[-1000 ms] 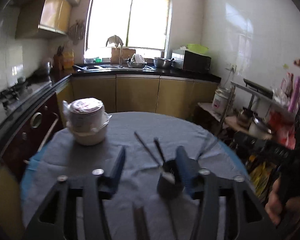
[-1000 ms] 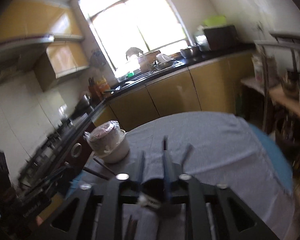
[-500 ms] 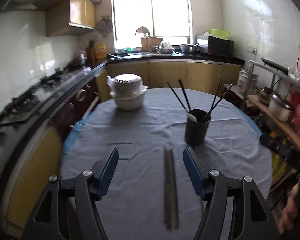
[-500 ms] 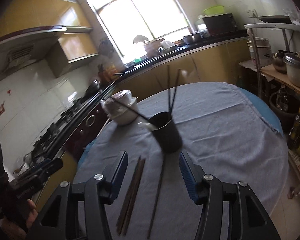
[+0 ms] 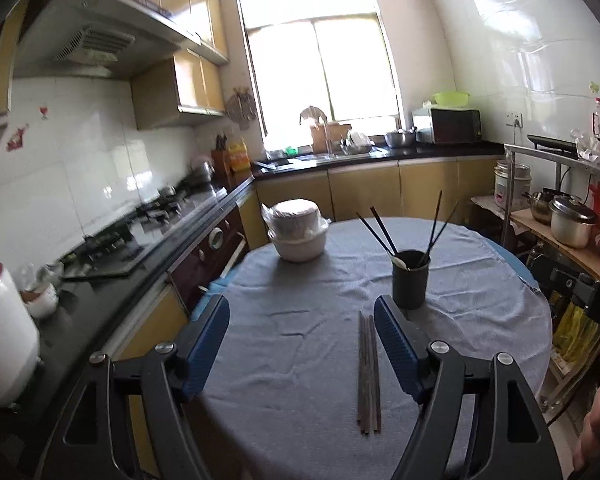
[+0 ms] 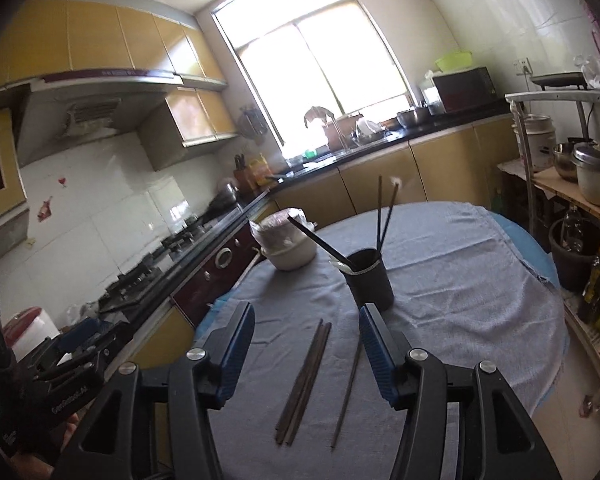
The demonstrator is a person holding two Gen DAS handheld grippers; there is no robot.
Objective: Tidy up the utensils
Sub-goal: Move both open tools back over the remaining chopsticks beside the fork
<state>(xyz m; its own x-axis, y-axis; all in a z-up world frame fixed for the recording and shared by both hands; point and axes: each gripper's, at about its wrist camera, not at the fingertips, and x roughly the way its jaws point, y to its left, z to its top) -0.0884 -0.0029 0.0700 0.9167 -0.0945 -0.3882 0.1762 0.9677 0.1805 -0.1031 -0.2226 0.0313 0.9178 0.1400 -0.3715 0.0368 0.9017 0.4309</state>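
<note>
- Grey cloth (image 5: 300, 344) covers the round table (image 6: 532, 240), whose blue edge shows at the far right rim.
- Left gripper (image 5: 302, 344) hovers above the near part of the table with its blue-padded fingers (image 5: 208, 340) spread wide and nothing between them.
- Right gripper (image 6: 306, 354) hangs over the same stretch of cloth, its fingers (image 6: 374, 354) also wide apart and holding nothing.
- Dark utensil cup (image 5: 410, 280) stands upright on the cloth at about 1 o'clock from the left gripper, just beyond its right fingertip; in the right wrist view the cup (image 6: 370, 280) sits at 12 o'clock off the right fingertip.
- Black chopsticks (image 5: 384, 232) lean out of the cup in several directions, and a pale spoon end (image 5: 400, 260) shows at its rim.
- Bundle of brown chopsticks (image 5: 368, 372) lies flat on the cloth, pointing toward the cup, close inside the left gripper's right finger; in the right wrist view the bundle (image 6: 304, 380) lies between the open fingers.
- Single loose chopstick (image 6: 346, 396) lies just right of the bundle, apart from it, running under the right finger.
- White lidded pot (image 5: 298, 236) wrapped in plastic sits at 11 o'clock on the far side of the table, well apart from the cup.
- Stove top (image 5: 140, 220) runs along the counter at 9 o'clock.
</note>
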